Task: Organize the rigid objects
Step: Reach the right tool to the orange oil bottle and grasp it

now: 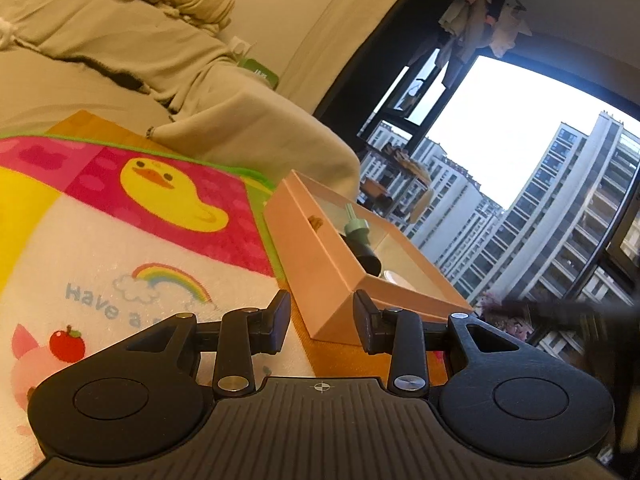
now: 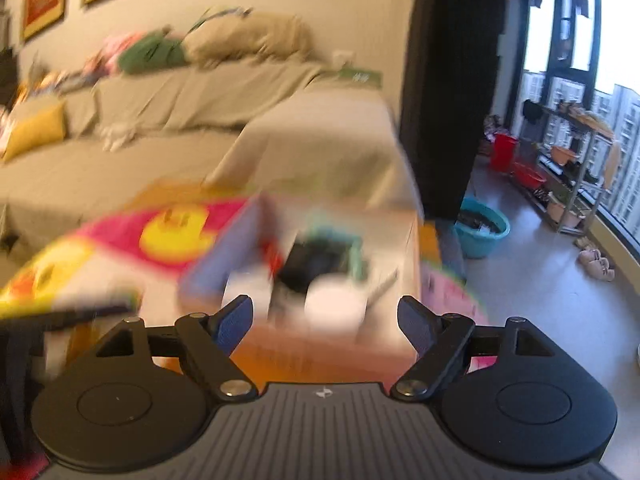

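A pink open box (image 1: 320, 256) stands on the table at the edge of a colourful duck mat (image 1: 120, 216). Inside it lie a dark bottle with a green cap (image 1: 360, 240) and a white round thing (image 1: 394, 278). My left gripper (image 1: 322, 320) is open and empty, its fingertips either side of the box's near corner. In the right wrist view the box (image 2: 340, 320) is blurred, with dark, white and green things inside (image 2: 320, 276). My right gripper (image 2: 326, 322) is open and empty just in front of the box.
A beige covered sofa (image 2: 160, 128) runs behind the table. A dark curtain (image 2: 444, 80), a teal basin (image 2: 482, 232) and a metal shelf rack (image 2: 568, 168) stand by the window at the right. The orange tabletop (image 1: 340, 360) shows under the box.
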The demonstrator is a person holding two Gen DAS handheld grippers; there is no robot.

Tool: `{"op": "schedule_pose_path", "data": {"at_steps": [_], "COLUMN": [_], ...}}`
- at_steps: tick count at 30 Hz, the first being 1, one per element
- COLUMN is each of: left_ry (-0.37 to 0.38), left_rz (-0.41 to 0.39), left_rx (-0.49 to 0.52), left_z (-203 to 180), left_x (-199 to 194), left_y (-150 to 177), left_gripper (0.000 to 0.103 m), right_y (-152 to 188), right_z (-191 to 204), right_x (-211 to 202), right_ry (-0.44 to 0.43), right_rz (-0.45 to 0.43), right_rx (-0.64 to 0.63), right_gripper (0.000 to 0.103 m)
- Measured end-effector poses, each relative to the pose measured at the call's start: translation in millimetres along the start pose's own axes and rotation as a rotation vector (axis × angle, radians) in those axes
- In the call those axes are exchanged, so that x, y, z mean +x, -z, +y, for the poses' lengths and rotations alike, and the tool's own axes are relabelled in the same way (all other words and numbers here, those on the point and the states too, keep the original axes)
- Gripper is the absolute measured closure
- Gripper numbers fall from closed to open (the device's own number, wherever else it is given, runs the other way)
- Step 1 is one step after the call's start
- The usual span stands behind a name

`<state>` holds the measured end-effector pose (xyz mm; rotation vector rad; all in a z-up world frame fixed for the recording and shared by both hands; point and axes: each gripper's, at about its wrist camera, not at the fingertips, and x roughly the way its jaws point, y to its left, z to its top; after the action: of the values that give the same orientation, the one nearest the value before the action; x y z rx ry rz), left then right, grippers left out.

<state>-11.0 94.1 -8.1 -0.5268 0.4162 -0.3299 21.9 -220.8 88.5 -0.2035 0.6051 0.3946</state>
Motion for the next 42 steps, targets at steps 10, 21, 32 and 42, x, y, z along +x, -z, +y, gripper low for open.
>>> {"op": "schedule_pose_path", "data": {"at_steps": [10,21,32,42], "left_ry": [-0.006,-0.007,-0.012,0.009], "left_rz": [-0.004,-0.004,-0.001,0.181], "left_rx": [0.0,-0.008,0.122,0.326], "left_z": [-1,1,-21,-63], "left_x": [1,0,-7,-39], "left_y": [0,-1,3,23], "left_gripper": [0.066,0.065,0.065,0.065], "right_y": [99,94,99,110], "right_z": [6,28,17,-16], "right_x": [-36,-13,-7,-8], "right_ry": [-0.047,-0.203,0.004,0.006], "right_rz": [0.148,0.148,0.103,0.07], "right_rx": [0.108,0.227,0.102,0.267], "right_gripper": [0.023,0.024,0.019,0.015]}}
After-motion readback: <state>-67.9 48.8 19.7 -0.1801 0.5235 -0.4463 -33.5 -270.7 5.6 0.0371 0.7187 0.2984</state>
